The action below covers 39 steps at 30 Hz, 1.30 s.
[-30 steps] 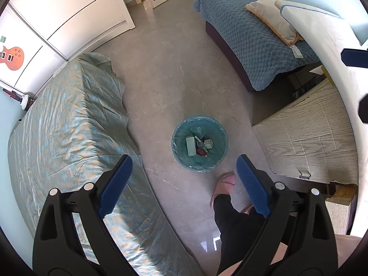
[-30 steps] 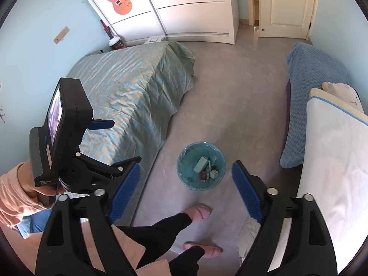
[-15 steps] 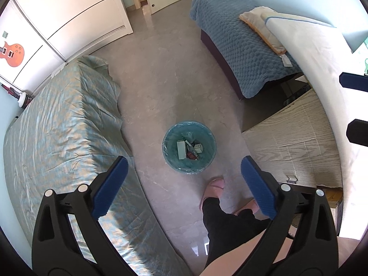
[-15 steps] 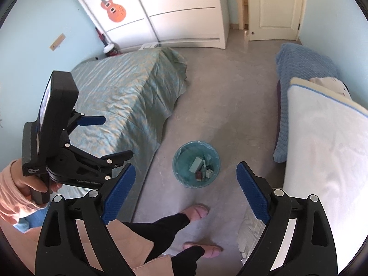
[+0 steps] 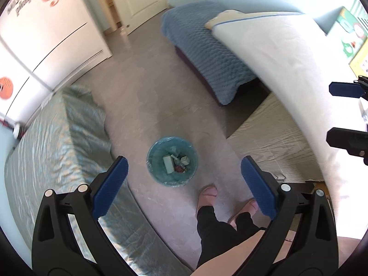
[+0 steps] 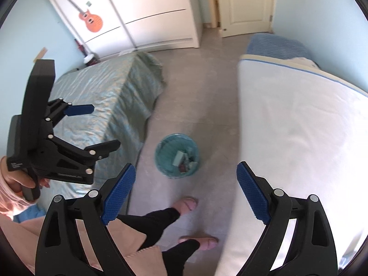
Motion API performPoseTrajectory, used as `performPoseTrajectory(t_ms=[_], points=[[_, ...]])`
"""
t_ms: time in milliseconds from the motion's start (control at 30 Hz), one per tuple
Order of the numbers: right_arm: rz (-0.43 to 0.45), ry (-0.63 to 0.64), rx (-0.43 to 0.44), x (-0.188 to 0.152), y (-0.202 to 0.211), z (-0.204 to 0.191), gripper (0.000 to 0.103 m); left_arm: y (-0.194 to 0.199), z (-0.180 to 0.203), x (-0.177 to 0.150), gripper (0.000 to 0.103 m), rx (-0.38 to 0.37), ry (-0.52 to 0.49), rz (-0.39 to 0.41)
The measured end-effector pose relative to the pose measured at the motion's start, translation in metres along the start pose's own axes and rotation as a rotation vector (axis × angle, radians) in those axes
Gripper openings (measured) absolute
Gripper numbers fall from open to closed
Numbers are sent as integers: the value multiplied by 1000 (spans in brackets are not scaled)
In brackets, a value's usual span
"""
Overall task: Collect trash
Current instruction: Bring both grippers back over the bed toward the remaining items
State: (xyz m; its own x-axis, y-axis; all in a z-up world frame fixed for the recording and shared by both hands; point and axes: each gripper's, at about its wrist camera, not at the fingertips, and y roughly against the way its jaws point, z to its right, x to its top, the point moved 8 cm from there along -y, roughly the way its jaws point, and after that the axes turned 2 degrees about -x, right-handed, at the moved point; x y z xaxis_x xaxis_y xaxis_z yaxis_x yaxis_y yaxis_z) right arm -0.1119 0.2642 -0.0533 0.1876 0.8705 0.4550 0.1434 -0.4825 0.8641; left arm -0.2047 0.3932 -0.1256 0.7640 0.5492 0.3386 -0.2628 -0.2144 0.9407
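A round teal waste bin (image 5: 172,161) (image 6: 176,155) lined with a bag stands on the grey floor between two beds. Small boxes and scraps (image 5: 176,163) lie inside it. My left gripper (image 5: 184,184) hangs high above the floor, jaws wide open and empty, the bin framed between its blue pads. My right gripper (image 6: 185,192) is open and empty too, well above the bin. The left gripper (image 6: 92,126) also shows at the left of the right wrist view, held in a hand. The right gripper's tips (image 5: 345,112) show at the right edge of the left wrist view.
A bed with a green-gold cover (image 5: 57,149) lies left of the bin. A white mattress (image 6: 299,126) and a blue quilted bed (image 5: 207,53) are on the right, with a wooden surface (image 5: 276,142) below. The person's legs and pink slippers (image 5: 208,193) stand just near the bin. Wardrobe (image 6: 142,9) and door at the back.
Both grippers have drifted back and toward the white mattress, so the bin looks smaller and more central. The left jaws spread slightly wider. The views are now motion-blurred.
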Motion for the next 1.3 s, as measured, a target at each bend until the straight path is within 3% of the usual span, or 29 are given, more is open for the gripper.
performPoseTrajectory(t_ms=[267,567,833,1300], points=[[49,-171,-73,-43,33,62,89,4,70,29,96,-28,-172,48],[79,-368,-163,-109,76,121,89,8,170,42,96,-127,-373,65],[130,-520,-251,-170,118,161,89,14,257,34,96,-211,-544,52],[167,-716,-413,-296,197,235,89,31,402,-2,96,-326,-730,17]])
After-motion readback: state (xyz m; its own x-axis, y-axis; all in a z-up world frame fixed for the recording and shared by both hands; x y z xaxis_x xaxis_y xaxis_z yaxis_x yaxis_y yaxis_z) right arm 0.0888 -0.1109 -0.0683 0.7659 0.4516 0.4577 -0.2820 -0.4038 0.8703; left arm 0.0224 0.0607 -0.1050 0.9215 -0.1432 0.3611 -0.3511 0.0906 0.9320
